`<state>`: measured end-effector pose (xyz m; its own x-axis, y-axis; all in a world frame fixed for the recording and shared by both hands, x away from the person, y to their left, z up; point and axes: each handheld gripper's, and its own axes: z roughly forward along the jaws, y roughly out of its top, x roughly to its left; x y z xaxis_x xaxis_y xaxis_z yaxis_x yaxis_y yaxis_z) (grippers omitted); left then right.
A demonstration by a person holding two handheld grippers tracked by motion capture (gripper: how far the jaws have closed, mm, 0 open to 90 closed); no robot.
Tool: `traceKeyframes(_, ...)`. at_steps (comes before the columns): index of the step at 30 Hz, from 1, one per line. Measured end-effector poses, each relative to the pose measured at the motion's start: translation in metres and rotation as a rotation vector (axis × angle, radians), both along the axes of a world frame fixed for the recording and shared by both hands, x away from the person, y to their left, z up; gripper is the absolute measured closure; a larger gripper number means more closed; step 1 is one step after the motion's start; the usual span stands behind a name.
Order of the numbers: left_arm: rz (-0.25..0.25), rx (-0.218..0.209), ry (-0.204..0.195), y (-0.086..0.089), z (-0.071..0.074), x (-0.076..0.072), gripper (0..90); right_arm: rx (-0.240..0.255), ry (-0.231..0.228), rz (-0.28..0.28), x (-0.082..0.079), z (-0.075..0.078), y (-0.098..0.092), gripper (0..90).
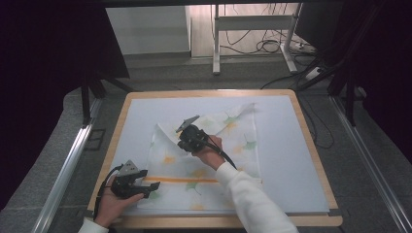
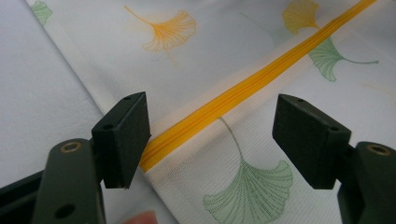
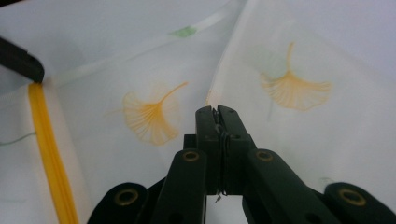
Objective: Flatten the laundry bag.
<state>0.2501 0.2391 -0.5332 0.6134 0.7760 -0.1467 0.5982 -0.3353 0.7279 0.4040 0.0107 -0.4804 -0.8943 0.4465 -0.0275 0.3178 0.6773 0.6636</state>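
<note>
From the high view, the white ginkgo-print cloth (image 1: 204, 165) lies on the pale blue mat (image 1: 286, 145) of the wooden table (image 1: 311, 141), with its far left corner folded over toward the middle. Your right gripper (image 1: 188, 137) holds that folded part near the cloth's centre, and your left gripper (image 1: 141, 187) sits at the near left edge, by the end of the yellow zipper (image 1: 182, 180). If you pull the fold further while the left side is unpinned, the whole cloth may slide across the mat and the fold line will skew.

In the left gripper view, your left gripper (image 2: 212, 140) has its jaws wide apart, straddling the zipper's (image 2: 243, 91) end just above the fabric. They grip nothing. If you close here, you may catch only the stiff zipper ridge, or pinch one layer and miss the one below.

In the right gripper view, your right gripper (image 3: 218, 116) has its jaws pressed together on a thin edge of the cloth (image 3: 154, 112). The bite looks shallow, right at the tips, so a quick tug could strip the fabric out and drop the fold.
</note>
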Motion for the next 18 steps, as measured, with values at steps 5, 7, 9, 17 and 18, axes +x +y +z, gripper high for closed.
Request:
traceKeyframes(5,0.001,-0.007,0.002,0.000,0.000,0.000,27.6,0.008,-0.020,-0.037,0.017,0.011,-0.002,88.1)
traceKeyframes(7,0.001,-0.008,0.001,0.000,0.000,0.000,27.6,-0.002,-0.026,-0.054,0.027,0.015,0.000,88.1)
traceKeyframes(9,-0.002,-0.008,0.001,0.000,0.000,0.000,27.6,-0.012,-0.025,-0.067,0.036,0.016,0.002,88.1)
traceKeyframes(17,-0.009,-0.021,-0.005,0.001,0.001,0.000,27.6,-0.021,-0.018,-0.163,0.094,0.016,0.013,88.0)
traceKeyframes(18,-0.009,-0.022,-0.005,0.001,0.001,0.000,27.6,-0.018,-0.015,-0.176,0.100,0.015,0.013,88.0)
